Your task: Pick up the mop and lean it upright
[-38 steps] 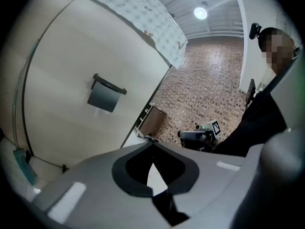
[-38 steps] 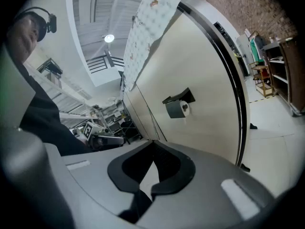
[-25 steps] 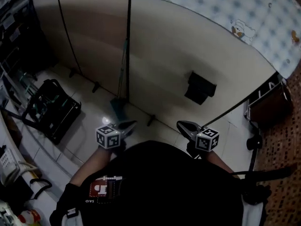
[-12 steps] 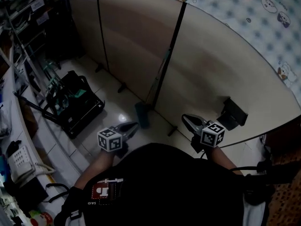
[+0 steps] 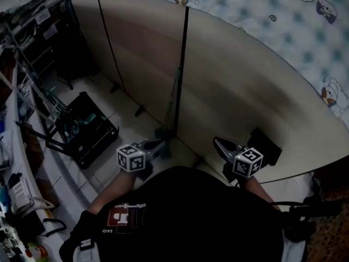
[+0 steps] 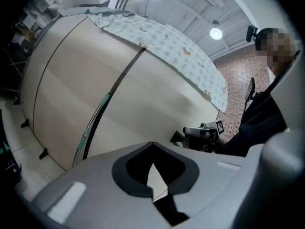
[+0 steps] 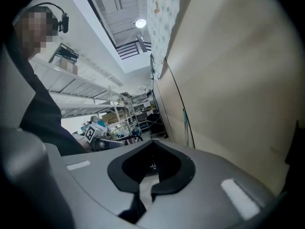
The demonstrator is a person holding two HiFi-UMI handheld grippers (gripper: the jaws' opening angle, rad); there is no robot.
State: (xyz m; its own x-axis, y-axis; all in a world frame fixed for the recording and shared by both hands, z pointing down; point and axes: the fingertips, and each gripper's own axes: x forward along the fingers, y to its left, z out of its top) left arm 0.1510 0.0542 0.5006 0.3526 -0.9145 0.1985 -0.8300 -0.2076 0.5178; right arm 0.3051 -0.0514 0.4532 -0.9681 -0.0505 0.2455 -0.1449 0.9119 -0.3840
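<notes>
1. Both of my hands have swung across the room since the earlier frames. The mop (image 5: 174,100), which stood well beyond my left tongs (image 5: 159,144) then, now has its foot just past their tip in the head view.
2. At this moment the mop stands upright, its greenish handle leaning on the beige partition (image 5: 240,91) right beside the black seam between two panels. Its head is down on the tiled floor (image 5: 117,111). That lean looks the same as before; only my position relative to it has changed.
3. For the task, I judge the leaning part is already met, since the mop is propped and nothing is touching it. I cannot tell from this whether I am drawing in or simply passing.
4. My left tongs are pinched fully together with nothing between them. Their own view shows only the partition and the handle slanting off to the left.
5. My right tongs (image 5: 219,143) are likewise pressed together and empty, aimed at bare panel, well apart from the mop.
6. Both are held out level in front of my chest, tipped slightly downward, with the marker cubes facing up.
7. A black crate (image 5: 87,127) sits on the floor to my left, clear of the mop.
</notes>
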